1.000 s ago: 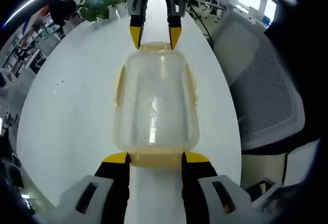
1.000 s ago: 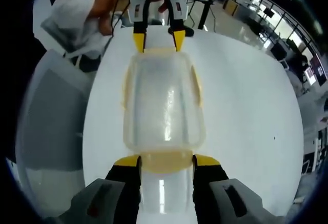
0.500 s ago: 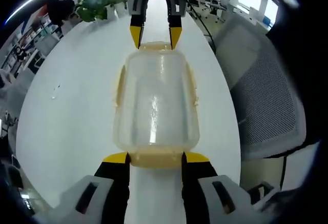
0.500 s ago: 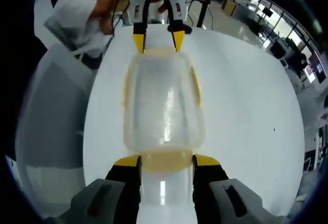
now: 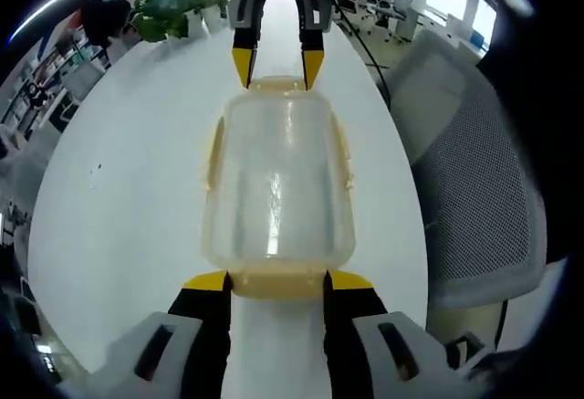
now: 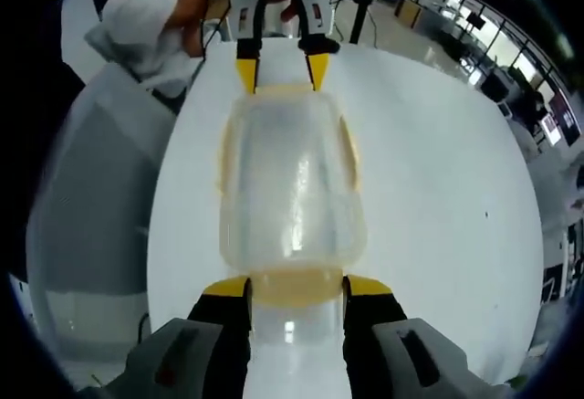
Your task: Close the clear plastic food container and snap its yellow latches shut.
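The clear container lies lid-on on the white table, lengthwise between the two tools. The left gripper has its jaws spread, one at each side of the yellow latch at the near end. The right gripper stands spread the same way at the opposite end latch. A mesh chair stands beside the table.
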